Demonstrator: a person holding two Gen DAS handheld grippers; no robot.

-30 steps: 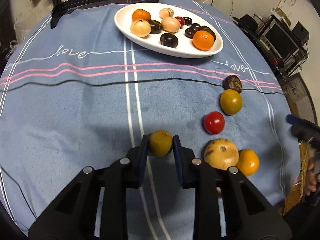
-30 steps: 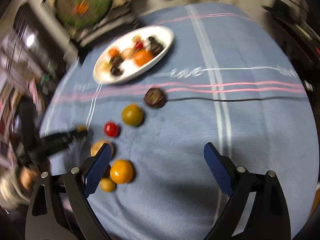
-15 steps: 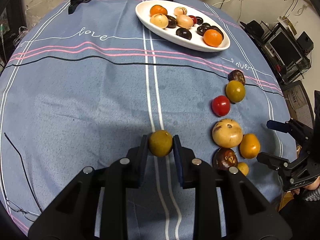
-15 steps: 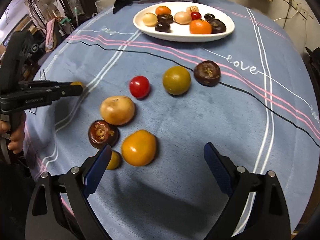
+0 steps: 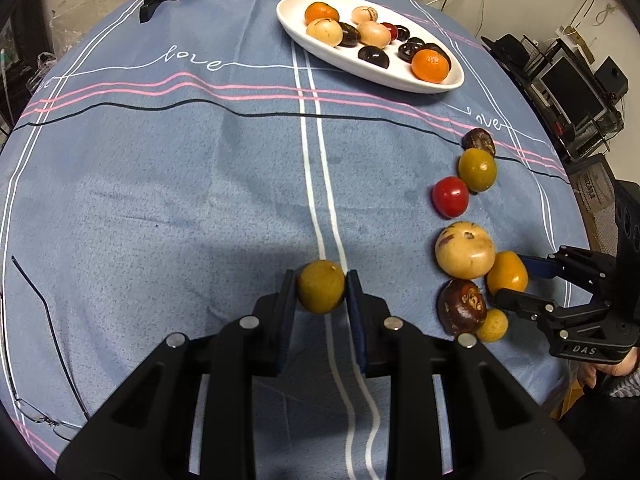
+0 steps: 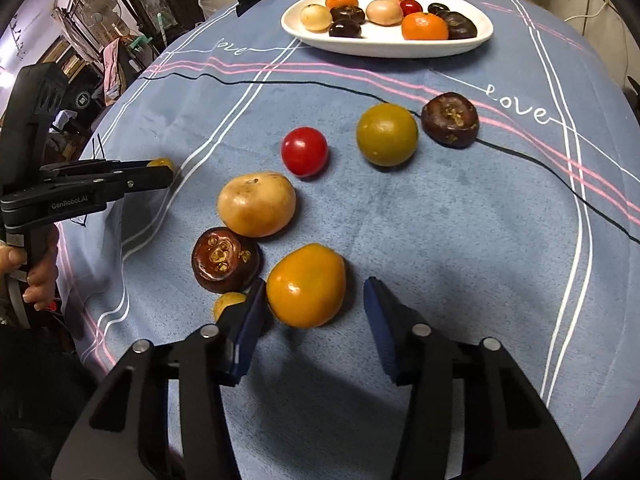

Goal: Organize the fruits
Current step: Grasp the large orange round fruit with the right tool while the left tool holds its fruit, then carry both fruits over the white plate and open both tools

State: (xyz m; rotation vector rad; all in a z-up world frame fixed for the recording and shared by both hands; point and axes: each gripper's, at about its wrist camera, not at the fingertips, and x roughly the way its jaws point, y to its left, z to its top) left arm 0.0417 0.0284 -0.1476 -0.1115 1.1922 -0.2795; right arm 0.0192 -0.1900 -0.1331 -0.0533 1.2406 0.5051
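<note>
Closing right gripper (image 6: 312, 316) around orange (image 6: 306, 285) — not yet pinched; center it, avoid nudging neighbours. Left gripper (image 5: 321, 300) clenched on green fruit (image 5: 321, 286) — keep level.

- The small yellow fruit (image 6: 227, 303) at seven o'clock is half hidden behind the right gripper's finger (image 6: 250, 326).
- Eyeglasses (image 5: 38, 426) at eight o'clock are cut by the edge.
- The left gripper's fruit (image 6: 161, 163) barely shows.

Both wrist views look steeply down from close above the cloth-covered surface (image 5: 200, 200), left facing its middle, right its fruit row, sharing the white plate (image 6: 384, 46) far off
</note>
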